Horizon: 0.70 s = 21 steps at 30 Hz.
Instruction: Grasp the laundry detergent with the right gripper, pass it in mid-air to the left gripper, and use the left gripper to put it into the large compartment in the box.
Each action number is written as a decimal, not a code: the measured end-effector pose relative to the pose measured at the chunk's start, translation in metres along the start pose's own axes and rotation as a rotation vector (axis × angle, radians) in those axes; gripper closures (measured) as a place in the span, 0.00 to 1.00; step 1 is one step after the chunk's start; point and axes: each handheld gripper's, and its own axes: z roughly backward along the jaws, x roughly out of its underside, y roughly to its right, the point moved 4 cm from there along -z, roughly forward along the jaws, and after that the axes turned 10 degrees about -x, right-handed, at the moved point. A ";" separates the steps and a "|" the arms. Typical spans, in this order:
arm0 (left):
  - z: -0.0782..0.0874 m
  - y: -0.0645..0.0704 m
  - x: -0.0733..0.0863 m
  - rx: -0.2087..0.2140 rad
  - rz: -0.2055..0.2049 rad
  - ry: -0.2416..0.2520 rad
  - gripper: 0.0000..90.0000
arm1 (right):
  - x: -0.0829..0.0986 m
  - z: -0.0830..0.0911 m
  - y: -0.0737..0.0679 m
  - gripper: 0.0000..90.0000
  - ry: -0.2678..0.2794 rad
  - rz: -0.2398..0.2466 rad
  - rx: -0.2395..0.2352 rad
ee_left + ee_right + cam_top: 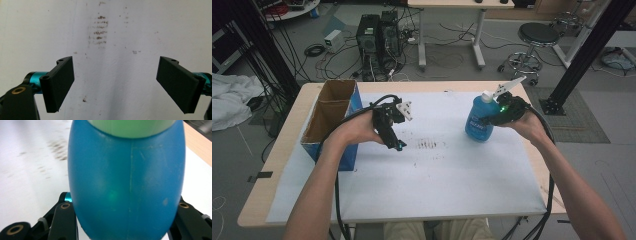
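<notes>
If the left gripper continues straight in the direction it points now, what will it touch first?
Probably the white sheet on the table. The left gripper points down at it with its jaws wide open and nothing between them, close to a patch of brown marks. How far away the sheet is cannot be judged.

Left gripper: two flat, matte black rectangular jaws, each with small screw holes at its upper edge, carried on teal-blue metal cylinders; a brass-ringed hole marks the black housing at lower left. Right gripper: black body with brass-ringed pivots, a teal fitting and a green indicator light. Each gripper bears a grey three-cornered plate and trails a black cable. Forearms bare; trousers khaki.
</notes>
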 end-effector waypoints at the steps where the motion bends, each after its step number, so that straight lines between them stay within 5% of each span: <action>1: 0.003 -0.001 -0.004 0.000 -0.006 0.005 0.17 | -0.004 -0.001 -0.006 0.53 -0.003 0.019 -0.017; 5: 0.012 0.001 -0.021 0.009 -0.011 0.028 0.17 | -0.020 -0.007 -0.033 0.53 -0.034 0.135 -0.110; 11: 0.020 0.005 -0.047 0.033 -0.011 0.053 0.17 | -0.035 -0.025 -0.068 0.53 -0.058 0.237 -0.244; 21: 0.009 0.008 -0.081 0.076 -0.009 0.032 0.17 | -0.045 -0.047 -0.098 0.53 -0.079 0.311 -0.311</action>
